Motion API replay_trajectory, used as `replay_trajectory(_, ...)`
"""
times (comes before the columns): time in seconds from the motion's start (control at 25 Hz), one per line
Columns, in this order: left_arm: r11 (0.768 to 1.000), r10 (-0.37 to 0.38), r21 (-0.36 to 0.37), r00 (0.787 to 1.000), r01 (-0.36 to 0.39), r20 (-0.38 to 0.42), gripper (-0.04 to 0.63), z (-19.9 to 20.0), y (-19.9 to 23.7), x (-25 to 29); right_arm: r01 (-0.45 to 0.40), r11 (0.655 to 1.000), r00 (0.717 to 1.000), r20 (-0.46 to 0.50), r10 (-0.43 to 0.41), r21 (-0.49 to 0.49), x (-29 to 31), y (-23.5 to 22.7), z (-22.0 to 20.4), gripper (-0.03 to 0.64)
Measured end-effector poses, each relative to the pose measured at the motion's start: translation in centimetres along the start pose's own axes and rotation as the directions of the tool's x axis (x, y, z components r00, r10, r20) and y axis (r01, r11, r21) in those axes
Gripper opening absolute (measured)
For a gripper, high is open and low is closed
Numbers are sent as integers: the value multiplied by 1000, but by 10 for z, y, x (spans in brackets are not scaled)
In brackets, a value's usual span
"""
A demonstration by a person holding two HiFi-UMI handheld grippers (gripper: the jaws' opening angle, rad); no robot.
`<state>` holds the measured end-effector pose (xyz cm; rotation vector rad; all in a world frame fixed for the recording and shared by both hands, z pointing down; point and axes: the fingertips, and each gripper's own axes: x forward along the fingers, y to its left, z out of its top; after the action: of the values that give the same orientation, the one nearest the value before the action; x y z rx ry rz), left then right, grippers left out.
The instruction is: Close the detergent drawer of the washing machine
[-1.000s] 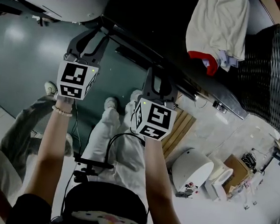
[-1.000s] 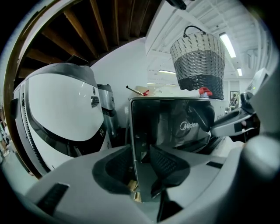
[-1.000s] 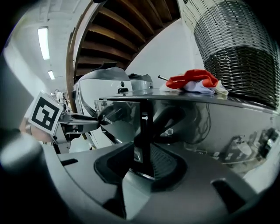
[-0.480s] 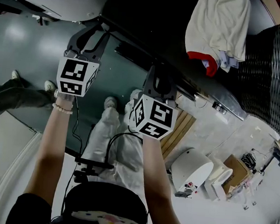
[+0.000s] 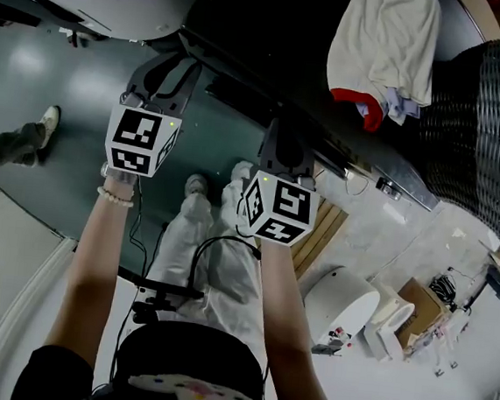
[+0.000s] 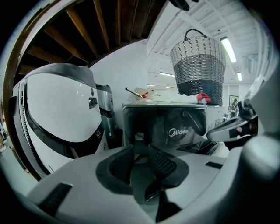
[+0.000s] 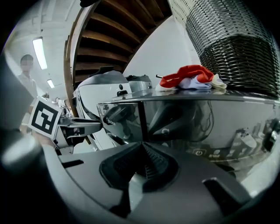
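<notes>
Holding left gripper (image 5: 164, 65) and right gripper (image 5: 285, 132) up at the washing machine (image 5: 275, 30) front.
Head view: wicker basket (image 5: 485, 129) far right on top, contents unseen; clothes (image 5: 383, 49) lying beside it. Left gripper view: jaws apart, just closing slightly, nothing between. Right gripper view: jaws just closed together, empty; detergent drawer (image 7: 120, 120) near ahead, left of the panel seam.

Midea logo (image 6: 180, 131), on washing machine (image 6: 148, 120) front
</notes>
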<state>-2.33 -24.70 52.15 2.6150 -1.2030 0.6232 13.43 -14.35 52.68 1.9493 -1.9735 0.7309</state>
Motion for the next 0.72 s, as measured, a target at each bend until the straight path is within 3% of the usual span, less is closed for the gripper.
replay_trajectory(0.28,998,-53,-15,998,53,19,14,12,-25,-32,-42,998,999,25,43,-47,-28,8,11,5)
replay_trajectory(0.72,995,-104,2,994,104,43,11,59,-61,-97,-103,985,986,118,120,-137,-90,25,65,5)
